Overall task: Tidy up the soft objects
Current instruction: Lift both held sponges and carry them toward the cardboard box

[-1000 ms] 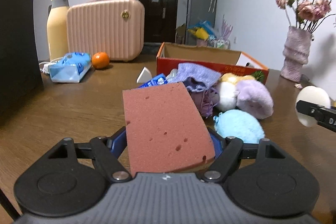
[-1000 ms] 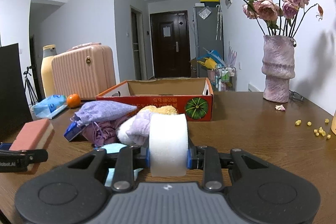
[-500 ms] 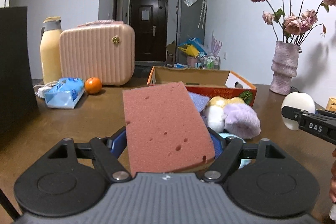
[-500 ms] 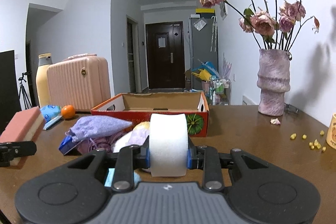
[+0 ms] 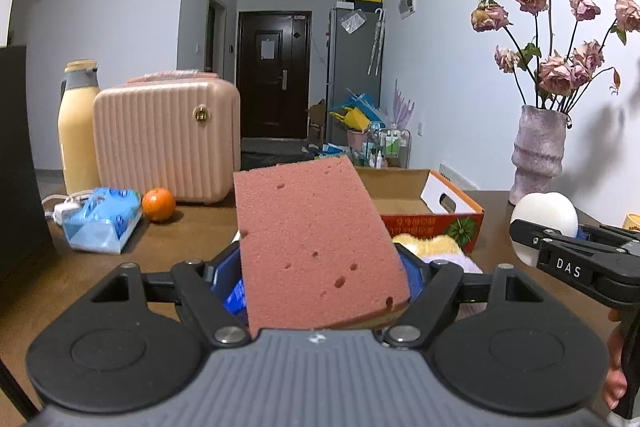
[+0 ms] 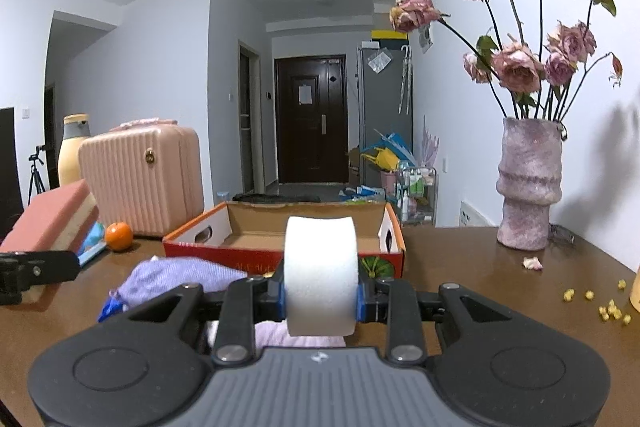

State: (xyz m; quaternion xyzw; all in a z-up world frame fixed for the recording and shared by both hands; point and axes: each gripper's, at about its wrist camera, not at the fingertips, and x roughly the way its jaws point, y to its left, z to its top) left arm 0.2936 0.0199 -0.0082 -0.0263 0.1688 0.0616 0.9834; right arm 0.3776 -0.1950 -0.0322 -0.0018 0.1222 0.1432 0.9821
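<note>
Low centre of the left wrist view: left gripper [image 5: 320, 279] clamped on a pink rectangular sponge [image 5: 316, 247], pitted with small holes, a thin yellow layer along its underside, tilted with its far end raised. Same sponge at the left edge of the right wrist view [image 6: 52, 223], pink over pale yellow.

Low centre of the right wrist view: right gripper [image 6: 320, 297] squeezing a white foam block [image 6: 320, 267], smooth, rounded, pinched in at the sides. Same block at the right edge of the left wrist view [image 5: 546, 223].

Mid-frame beyond both: open red cardboard box [image 6: 280, 245] on the brown wooden table [image 6: 480, 279]. In front of the box, a lilac cloth pouch [image 6: 180, 277]; a yellow fluffy ball [image 5: 432, 247] just behind the sponge.
</note>
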